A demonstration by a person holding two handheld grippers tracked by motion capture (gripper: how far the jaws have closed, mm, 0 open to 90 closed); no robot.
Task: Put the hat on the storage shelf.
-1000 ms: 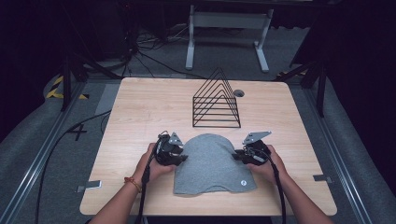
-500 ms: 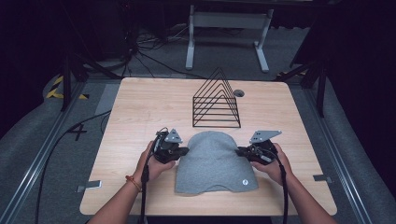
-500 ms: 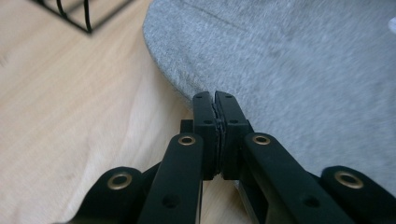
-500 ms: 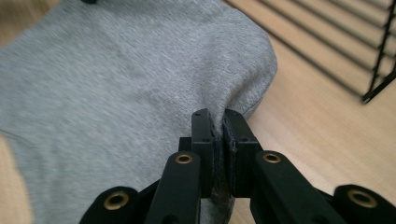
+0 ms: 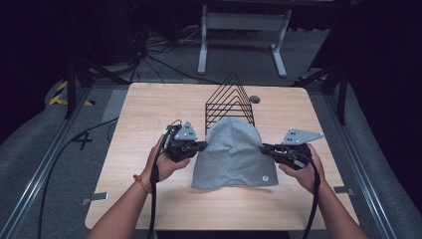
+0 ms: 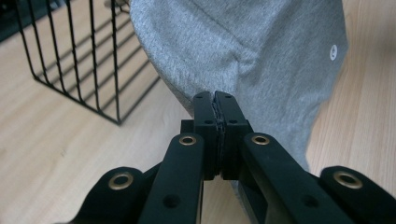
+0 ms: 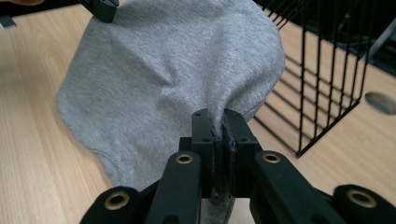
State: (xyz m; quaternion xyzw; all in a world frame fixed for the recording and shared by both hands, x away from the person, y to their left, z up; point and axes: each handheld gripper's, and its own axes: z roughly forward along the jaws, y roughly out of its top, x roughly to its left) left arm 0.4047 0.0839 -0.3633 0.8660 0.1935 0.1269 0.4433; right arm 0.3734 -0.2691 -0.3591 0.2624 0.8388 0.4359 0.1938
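Left gripper point(image 5: 198, 146) clamped on one side edge of grey beanie point(image 5: 234, 152); right gripper point(image 5: 266, 148) clamped on the opposite edge — fabric pinched flat between each pair of jaws. Beanie slung between both grippers above the tabletop point(image 5: 149, 114), just in front of black wire rack point(image 5: 230, 102), brim drooping toward the near side. Soft, light knit — likely to sag and stretch, not slip; best held at the side edges, well apart, to keep it spread.
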